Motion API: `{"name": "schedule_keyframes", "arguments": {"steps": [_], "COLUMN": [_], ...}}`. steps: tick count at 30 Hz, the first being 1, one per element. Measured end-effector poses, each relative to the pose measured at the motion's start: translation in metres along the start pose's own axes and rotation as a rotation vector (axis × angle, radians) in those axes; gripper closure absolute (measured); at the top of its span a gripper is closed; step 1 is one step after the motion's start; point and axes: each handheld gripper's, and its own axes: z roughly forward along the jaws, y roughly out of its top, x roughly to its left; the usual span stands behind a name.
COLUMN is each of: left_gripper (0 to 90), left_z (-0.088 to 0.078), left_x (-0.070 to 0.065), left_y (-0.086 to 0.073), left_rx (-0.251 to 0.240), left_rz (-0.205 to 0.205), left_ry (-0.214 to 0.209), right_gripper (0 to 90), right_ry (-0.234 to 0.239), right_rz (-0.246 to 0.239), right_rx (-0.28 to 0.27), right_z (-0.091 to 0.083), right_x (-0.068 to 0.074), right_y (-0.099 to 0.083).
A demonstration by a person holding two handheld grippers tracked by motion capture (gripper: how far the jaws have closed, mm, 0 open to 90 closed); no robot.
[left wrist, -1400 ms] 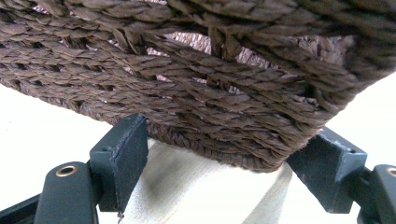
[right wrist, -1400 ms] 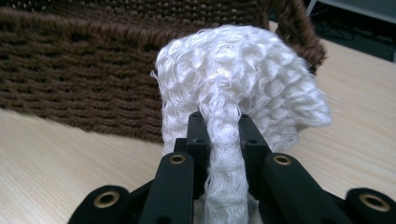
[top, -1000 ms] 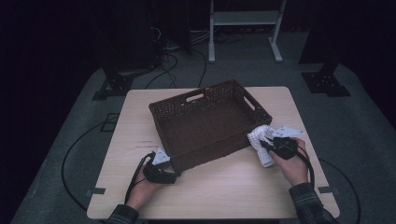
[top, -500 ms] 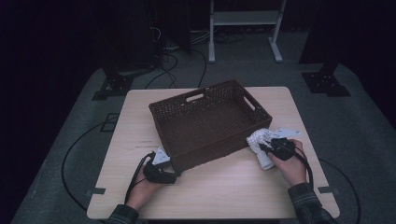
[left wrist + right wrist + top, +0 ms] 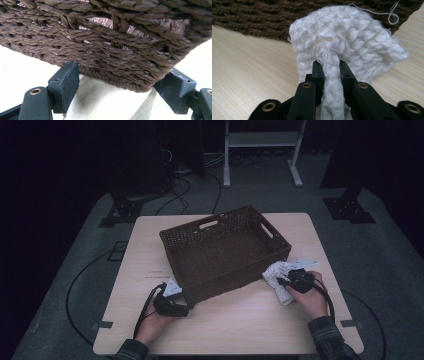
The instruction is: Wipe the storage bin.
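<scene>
A brown woven basket (image 5: 225, 252) sits near the middle of the light wooden bench (image 5: 240, 325), turned at an angle to the bench edges. The left tool (image 5: 176, 296) rests at the basket's near left corner; in the left gripper view its two black jaws stand wide apart, one on each side of that corner, with the weave between them and close to both, though whether the pads press on it I cannot tell. The right tool (image 5: 284, 281) lies just off the basket's near right corner and is clamped on a white knitted cloth (image 5: 276, 274). In the right gripper view a fold of the cloth (image 5: 347, 45) is pinched tight between the jaws, and the rest bunches up above them, lying on the bench just beside the basket wall (image 5: 249, 17).
</scene>
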Motion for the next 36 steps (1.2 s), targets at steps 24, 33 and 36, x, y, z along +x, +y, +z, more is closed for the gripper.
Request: {"name": "schedule_keyframes", "arguments": {"steps": [24,33,36], "left_gripper": [22.1,22.2,22.2], "left_z": [0.0,0.0,0.0], "left_x": [0.0,0.0,0.0], "left_y": [0.0,0.0,0.0], "left_rx": [0.0,-0.001,-0.001], "left_rz": [0.0,-0.001,-0.003], "left_ry": [0.0,0.0,-0.001], "right_gripper": [78.5,78.5,78.5], "right_ry": [-0.009,-0.002,-0.003], "right_rz": [-0.042,-0.05,-0.057], "right_rx": [-0.21,-0.259,-0.27], "right_z": [-0.041,-0.054,-0.057], "right_x": [0.016,0.02,0.022], "right_y": [0.02,0.027,0.029]}}
